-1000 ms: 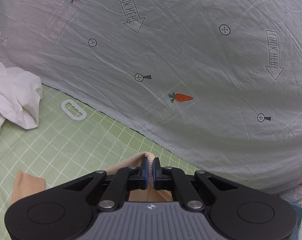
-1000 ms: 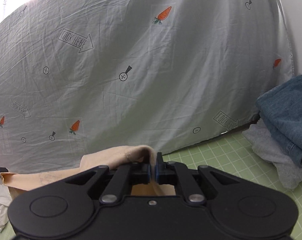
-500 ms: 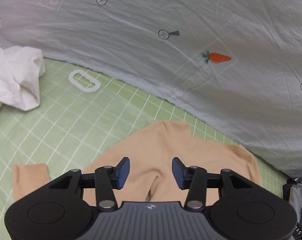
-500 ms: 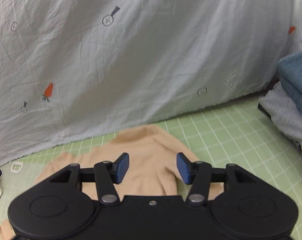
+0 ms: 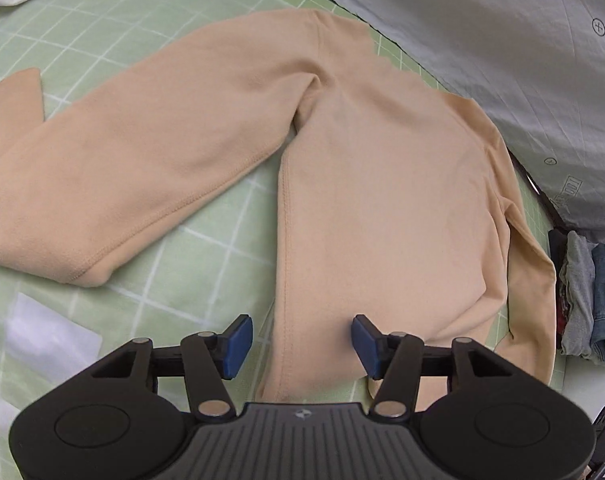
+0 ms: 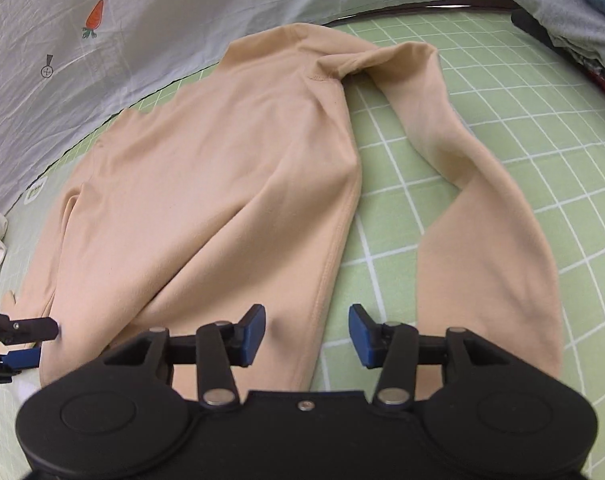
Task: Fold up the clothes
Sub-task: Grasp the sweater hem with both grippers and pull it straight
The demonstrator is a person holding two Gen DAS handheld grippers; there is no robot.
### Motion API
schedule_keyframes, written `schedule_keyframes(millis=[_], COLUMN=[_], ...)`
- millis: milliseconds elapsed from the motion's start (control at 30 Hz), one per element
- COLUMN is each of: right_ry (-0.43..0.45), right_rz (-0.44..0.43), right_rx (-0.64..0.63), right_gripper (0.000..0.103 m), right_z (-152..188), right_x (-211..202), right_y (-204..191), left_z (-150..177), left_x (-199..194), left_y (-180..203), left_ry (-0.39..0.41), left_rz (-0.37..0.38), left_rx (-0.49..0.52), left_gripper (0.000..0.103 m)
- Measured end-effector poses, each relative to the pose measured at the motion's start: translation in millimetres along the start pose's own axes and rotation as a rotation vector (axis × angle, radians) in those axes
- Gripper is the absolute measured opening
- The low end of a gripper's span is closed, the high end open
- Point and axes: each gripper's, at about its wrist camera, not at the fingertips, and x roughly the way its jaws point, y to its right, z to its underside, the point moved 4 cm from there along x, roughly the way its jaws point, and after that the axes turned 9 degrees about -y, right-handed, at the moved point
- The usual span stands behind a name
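Here's the beige long-sleeved knit top [image 5: 382, 184], lying flat on the green gridded cutting mat [image 5: 206, 248], body running lengthwise away from both cameras, sleeves out to either side, presumably spread for folding. The left gripper [image 5: 301, 340] straddles the near hem's left edge, jaws opening, pinching nothing. The right gripper [image 6: 307, 334] hangs above the hem's right edge (jaws part-open and closing, nothing gripped).
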Motion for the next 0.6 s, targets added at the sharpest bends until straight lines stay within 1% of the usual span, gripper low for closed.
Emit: schedule_keyframes(millis=[100,167,200,233,267,300,367,433,500,600], right_ry=[-0.004,0.000,0.001,0.002,0.001,0.001,0.007,0.038,0.083,0.156], right_rz=[-0.021,0.015,0.034,0.040,0.036,0.027,0.003,-0.007,-0.012,-0.019], right_rx=[-0.050,-0.121,-0.158,-0.180,-0.188,-0.185,-0.158,-0.134,-0.108,-0.062], right_gripper=[0.047,0.046,0.042,0.036,0.019,0.006,0.006,0.005,0.005,0.005], right_z=[7,11,13,14,15,16,18,20,21,23], right_x=[0,0,1,1,0,0,-3,-14,-30,-64], right_y=[-11,-20,-24,-25,-26,-24,-18,-12,-6,3], left_z=[8,11,13,15,17,16,17,21,24,29], left_x=[6,7,8,7,5,3,-6,-19,-42,-83], left_y=[9,14,15,15,15,15,13,12,13,14], left_ry=[0.011,0.019,0.025,0.034,0.043,0.056,0.087,0.125,0.170,0.230], left_rz=[-0.011,-0.023,-0.044,-0.055,-0.060,-0.049,-0.031,-0.012,0.012,0.036], left_rx=[0.050,0.070,0.083,0.089,0.093,0.088,0.070,0.062,0.053,0.038], left_gripper=[0.054,0.046,0.032,0.019,0.014,0.009,0.008,0.008,0.007,0.007])
